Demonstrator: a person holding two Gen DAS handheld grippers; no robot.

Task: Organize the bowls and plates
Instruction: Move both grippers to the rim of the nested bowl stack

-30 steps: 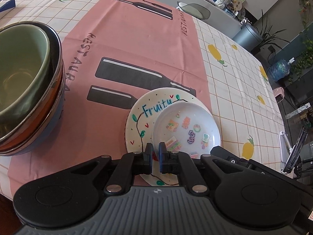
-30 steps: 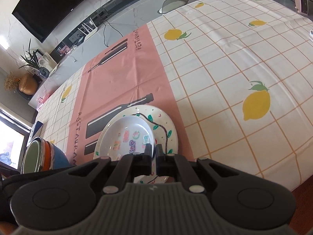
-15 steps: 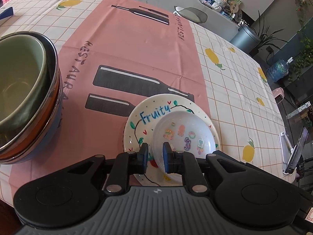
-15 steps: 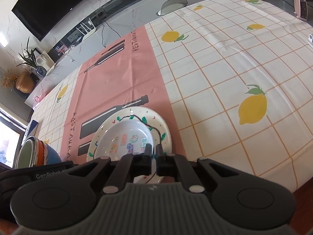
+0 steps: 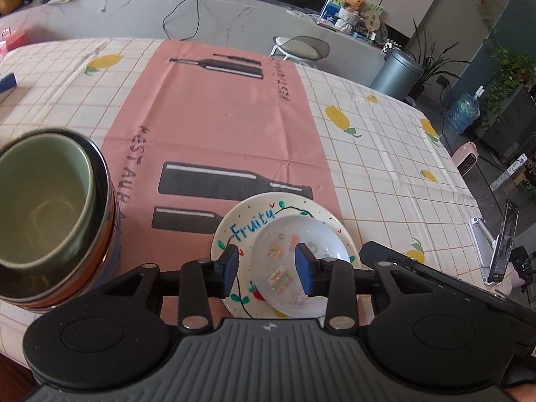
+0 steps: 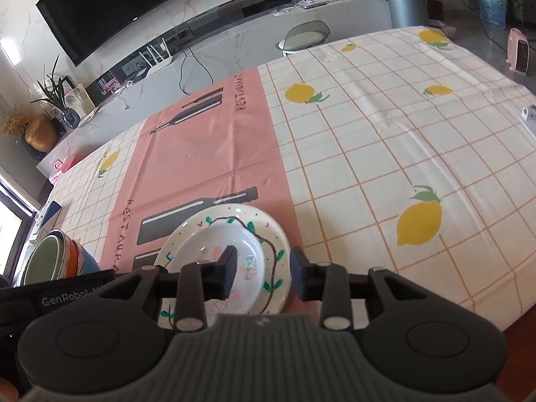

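A white plate [image 5: 244, 221] lettered "Fruity" lies on the pink runner [image 5: 217, 127], and a small white dish [image 5: 315, 234] with stickers sits on it. My left gripper [image 5: 267, 266] hovers over their near edge. Its jaws are opening and the pads touch nothing. From the right wrist, the same plate [image 6: 201, 226] and dish [image 6: 217, 238] lie under my right gripper [image 6: 263, 269]. Its jaws are opening too, clear of the rims. A stack of bowls [image 5: 50, 207] with a green one on top stands to the left, seen again as the bowl stack [image 6: 50, 261].
The lemon-print tablecloth [image 6: 385, 140] stretches far and right. A phone on a stand [image 5: 504, 244] sits at the right table edge, a blue box [image 5: 6, 82] at the far left. The table's near edge runs just below both grippers. A grey stool [image 5: 301, 47] stands beyond the table.
Both grippers were shut at the near rims of the dish and plate; their jaws have spread and let go. The left gripper has lifted slightly. The dishes stay stacked.
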